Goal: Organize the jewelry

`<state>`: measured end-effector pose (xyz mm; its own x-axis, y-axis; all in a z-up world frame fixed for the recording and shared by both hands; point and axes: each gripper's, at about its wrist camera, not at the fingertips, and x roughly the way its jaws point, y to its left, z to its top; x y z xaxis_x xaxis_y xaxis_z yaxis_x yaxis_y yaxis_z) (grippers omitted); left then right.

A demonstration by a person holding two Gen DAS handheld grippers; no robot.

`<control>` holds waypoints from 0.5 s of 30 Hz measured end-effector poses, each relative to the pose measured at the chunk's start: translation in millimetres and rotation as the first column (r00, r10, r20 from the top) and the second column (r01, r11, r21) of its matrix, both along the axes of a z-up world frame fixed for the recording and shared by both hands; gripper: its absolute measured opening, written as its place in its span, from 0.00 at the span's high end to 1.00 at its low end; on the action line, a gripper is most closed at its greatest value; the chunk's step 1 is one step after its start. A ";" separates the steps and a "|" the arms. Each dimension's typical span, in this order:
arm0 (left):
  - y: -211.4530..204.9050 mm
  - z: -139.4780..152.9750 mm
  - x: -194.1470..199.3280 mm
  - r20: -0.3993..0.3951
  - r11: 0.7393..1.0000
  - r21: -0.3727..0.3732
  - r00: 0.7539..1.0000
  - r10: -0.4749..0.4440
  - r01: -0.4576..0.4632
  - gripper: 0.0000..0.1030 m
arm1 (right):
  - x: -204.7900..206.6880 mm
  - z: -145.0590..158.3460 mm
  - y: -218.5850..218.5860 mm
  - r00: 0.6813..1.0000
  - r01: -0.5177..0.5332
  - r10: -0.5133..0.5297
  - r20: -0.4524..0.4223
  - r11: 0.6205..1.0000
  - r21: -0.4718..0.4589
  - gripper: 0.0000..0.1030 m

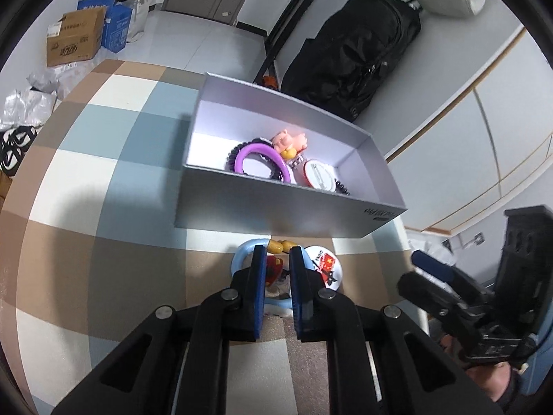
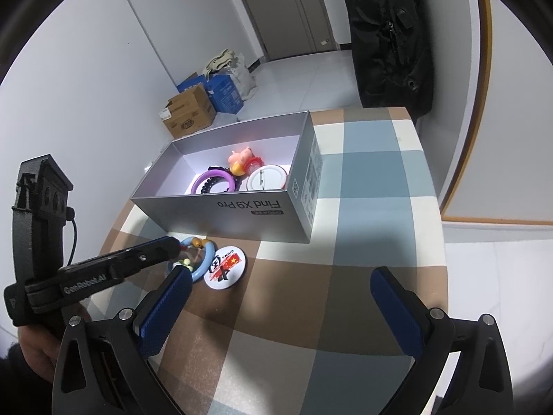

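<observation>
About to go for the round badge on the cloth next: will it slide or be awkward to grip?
The badge lies flat on the checked cloth, so its thin rim probably gives the jaws little to bite. Its glossy face looks slippery; it may skid if pushed. It looks light and stiff, unlikely to bend. It touches the blue ring, which may shift too.

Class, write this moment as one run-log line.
left gripper: closing around red charm | right gripper: open, empty | light blue ring, China badge: outside box

The left wrist view looks close and low at the box (image 1: 287, 204); the right views it from farther back.
</observation>
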<state>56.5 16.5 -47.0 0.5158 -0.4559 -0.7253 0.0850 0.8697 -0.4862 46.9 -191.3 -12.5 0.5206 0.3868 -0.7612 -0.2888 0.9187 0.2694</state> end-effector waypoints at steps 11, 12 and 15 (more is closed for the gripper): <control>11.8 9.6 -2.1 0.035 0.999 0.025 0.999 0.031 -0.032 0.92 | -3.8 2.9 19.2 0.997 -0.078 0.078 0.011 0.996 0.043 0.00; 11.1 9.7 -2.9 0.042 0.999 0.046 0.999 0.024 -0.026 0.92 | -4.6 2.2 23.1 0.996 -0.092 0.092 0.010 0.995 0.036 0.00; 8.9 9.9 -5.4 0.057 0.997 0.080 0.998 -0.004 0.000 0.92 | -6.9 0.9 34.2 0.990 -0.143 0.143 0.005 0.989 0.035 0.00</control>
<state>51.1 25.4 -37.1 0.5564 -0.3985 -0.7291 0.1123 0.9055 -0.4093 40.0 -157.1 -11.6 0.4599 0.4840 -0.7445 -0.4172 0.8579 0.3000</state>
